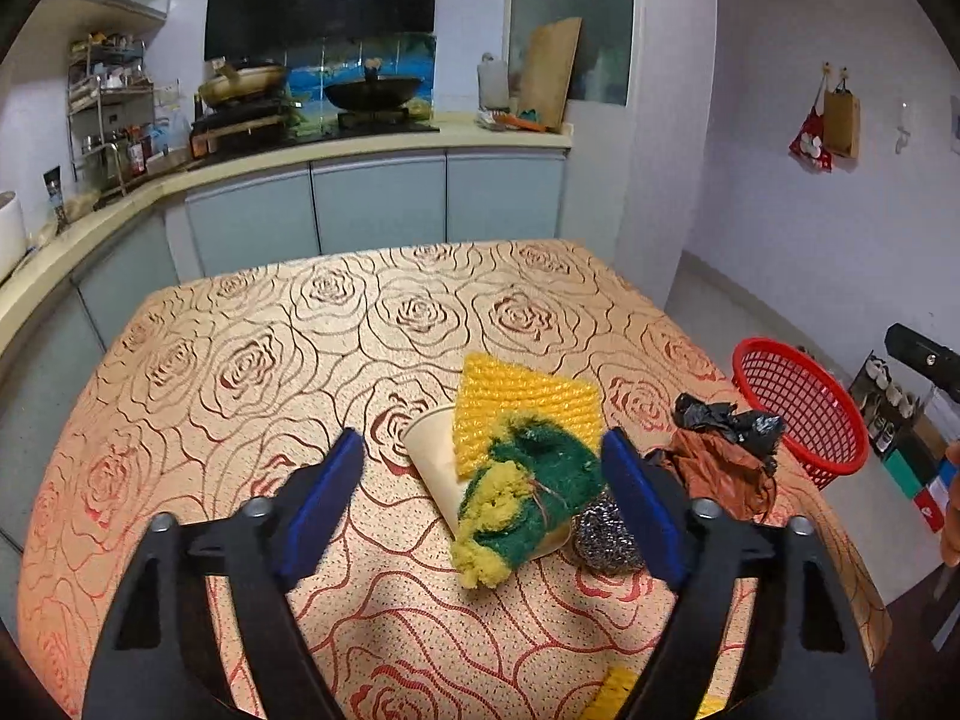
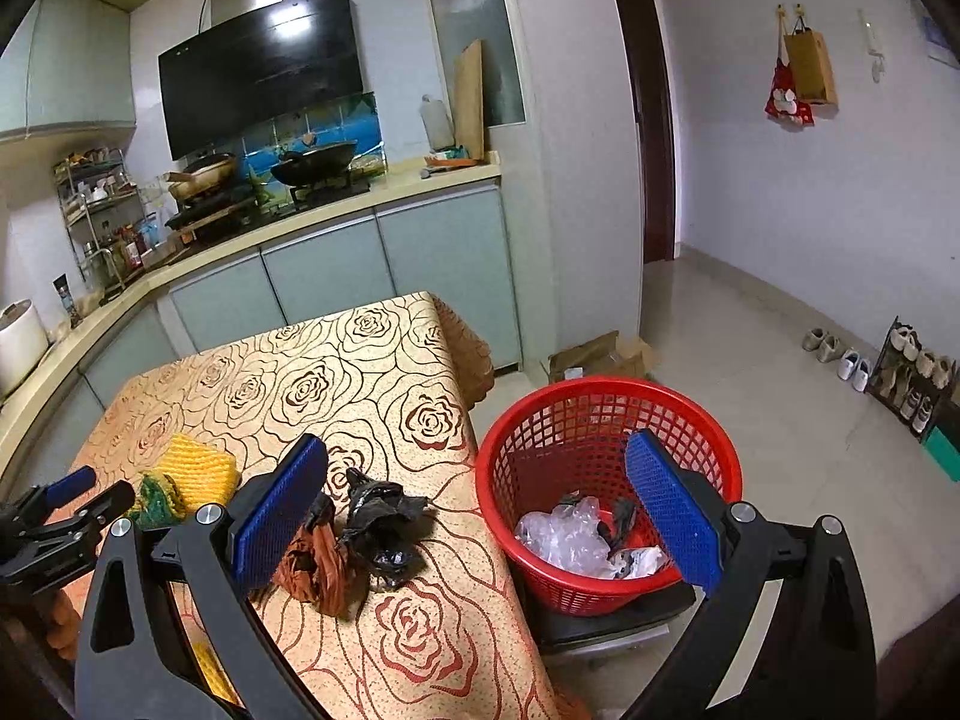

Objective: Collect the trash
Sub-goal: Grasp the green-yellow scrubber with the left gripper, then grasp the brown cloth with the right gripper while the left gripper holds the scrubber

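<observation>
Here the spread, empty left tongs (image 1: 483, 501) frame the sponge (image 1: 525, 498), and the spread right tongs (image 2: 477, 516) hover above the red basket (image 2: 606, 414).

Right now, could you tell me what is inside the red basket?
The red basket holds crumpled clear plastic and a few dark scraps; anything beneath them is hidden.

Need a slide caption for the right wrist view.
Open right gripper above red basket holding clear plastic, black bag on table.
</observation>
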